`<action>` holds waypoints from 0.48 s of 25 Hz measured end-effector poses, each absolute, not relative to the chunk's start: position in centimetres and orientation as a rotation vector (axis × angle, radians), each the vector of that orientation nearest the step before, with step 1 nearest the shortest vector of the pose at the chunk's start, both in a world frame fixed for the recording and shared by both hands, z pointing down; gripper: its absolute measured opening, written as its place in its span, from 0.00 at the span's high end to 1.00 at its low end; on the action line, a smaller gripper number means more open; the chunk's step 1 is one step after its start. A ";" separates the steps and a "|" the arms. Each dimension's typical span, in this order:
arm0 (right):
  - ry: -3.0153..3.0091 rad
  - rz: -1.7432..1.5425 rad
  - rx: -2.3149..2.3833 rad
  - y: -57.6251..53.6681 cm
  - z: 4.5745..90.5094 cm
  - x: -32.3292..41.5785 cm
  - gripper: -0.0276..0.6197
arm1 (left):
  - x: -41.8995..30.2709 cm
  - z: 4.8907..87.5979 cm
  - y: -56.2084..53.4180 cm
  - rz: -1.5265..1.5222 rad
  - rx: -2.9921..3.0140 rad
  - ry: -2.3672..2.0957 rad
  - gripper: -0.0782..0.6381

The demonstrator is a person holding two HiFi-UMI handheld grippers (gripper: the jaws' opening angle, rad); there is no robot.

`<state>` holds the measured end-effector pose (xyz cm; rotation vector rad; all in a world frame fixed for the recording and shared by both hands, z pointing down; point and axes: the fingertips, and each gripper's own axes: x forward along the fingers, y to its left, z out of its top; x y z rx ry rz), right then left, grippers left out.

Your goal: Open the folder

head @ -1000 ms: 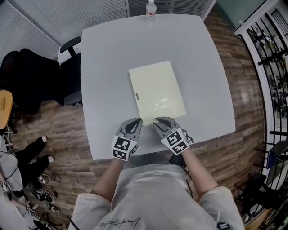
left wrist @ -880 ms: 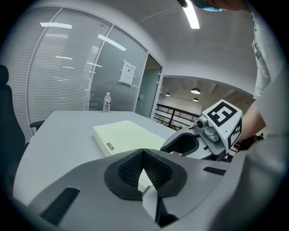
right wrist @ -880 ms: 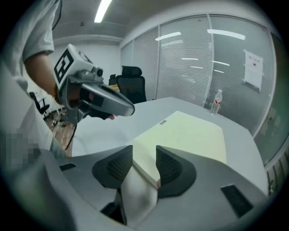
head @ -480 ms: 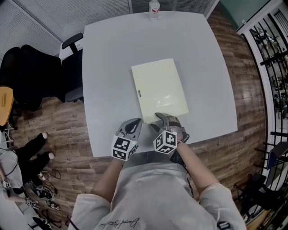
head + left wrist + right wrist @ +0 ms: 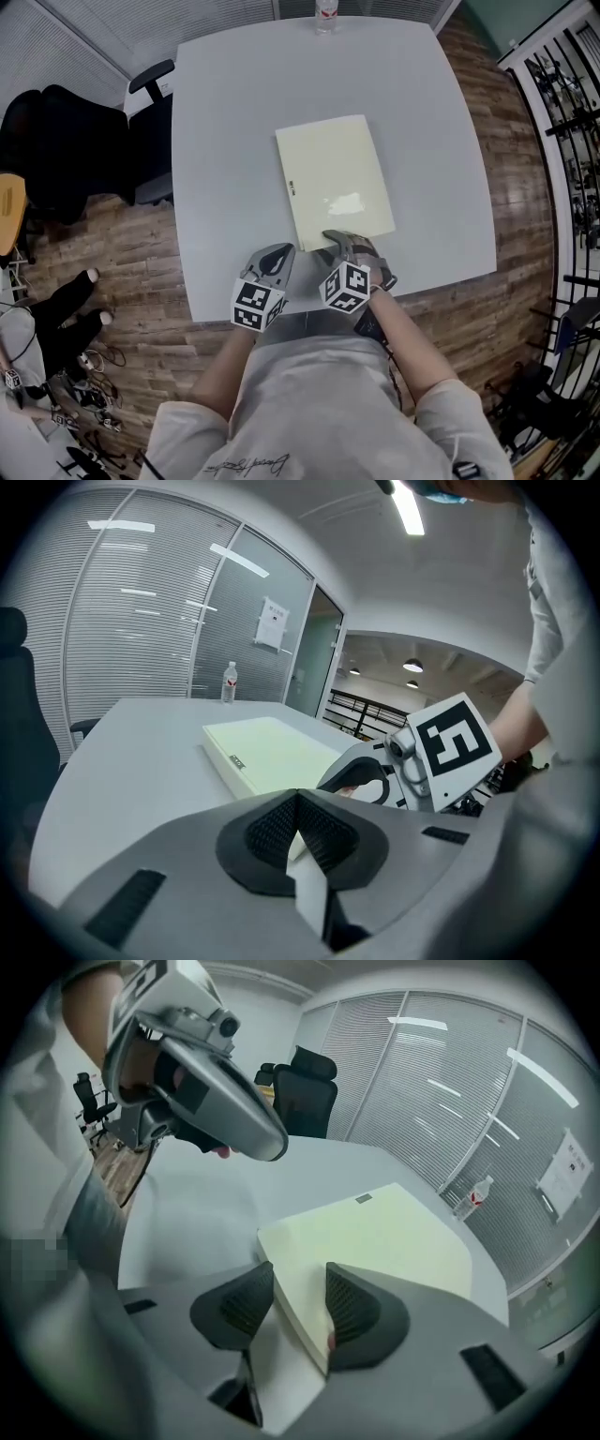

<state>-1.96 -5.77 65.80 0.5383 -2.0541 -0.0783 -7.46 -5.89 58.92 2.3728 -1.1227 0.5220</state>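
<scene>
A thick pale-yellow folder lies closed on the white table, with a small label on its left spine. My right gripper is at the folder's near edge, tilted down. In the right gripper view the folder has its near corner between the jaws: one pad rests over the cover, and the other stands just off the side with a thin gap. These jaws have just been closing around that edge. My left gripper is shut and empty just left of the folder's near corner. In the left gripper view its pads meet in front of the folder.
A water bottle stands at the table's far edge. A black office chair sits off the table's left side. Metal racks stand on the wooden floor to the right. The person's body is against the near table edge.
My right gripper has rolled about its own axis and sunk onto the folder's near edge. Its marker cube now faces up and left. The left gripper has stayed put.
</scene>
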 end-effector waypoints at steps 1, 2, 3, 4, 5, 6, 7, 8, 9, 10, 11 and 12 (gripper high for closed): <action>-2.066 -0.052 0.530 -5.7 65.6 -1.9 0.67 | -7.4 59.0 -5.8 0.527 2.371 -1.121 0.88; -2.079 -0.024 0.523 -5.6 65.4 -1.9 0.69 | -7.4 59.1 -5.7 0.530 2.370 -1.119 0.88; -2.091 -0.001 0.520 -5.5 65.2 -1.9 0.71 | -7.4 59.2 -5.7 0.533 2.372 -1.115 0.88; -2.102 0.013 0.519 -5.4 65.1 -2.0 0.73 | -7.3 59.2 -5.7 0.535 2.374 -1.111 0.88; -2.111 0.016 0.522 -5.4 64.9 -2.0 0.76 | -7.3 59.3 -5.6 0.536 2.375 -1.108 0.88; -2.118 0.010 0.527 -5.3 64.8 -2.1 0.78 | -7.3 59.4 -5.6 0.537 2.375 -1.106 0.88; -2.123 0.000 0.535 -5.2 64.7 -2.1 0.81 | -7.3 59.6 -5.5 0.539 2.373 -1.105 0.88; -2.129 -0.010 0.545 -5.2 64.6 -2.1 0.82 | -7.2 59.8 -5.5 0.545 2.371 -1.102 0.88; -2.137 -0.018 0.559 -5.1 64.4 -2.1 0.84 | -7.0 60.2 -5.4 0.554 2.369 -1.097 0.88; -2.146 -0.021 0.574 -5.2 64.1 -2.1 0.85 | -6.8 60.6 -5.4 0.567 2.368 -1.090 0.88; -2.157 -0.022 0.590 -5.3 63.9 -2.0 0.86 | -6.5 61.0 -5.5 0.579 2.366 -1.083 0.88; -2.166 -0.024 0.604 -5.4 63.6 -2.0 0.87 | -6.3 61.4 -5.6 0.589 2.366 -1.077 0.88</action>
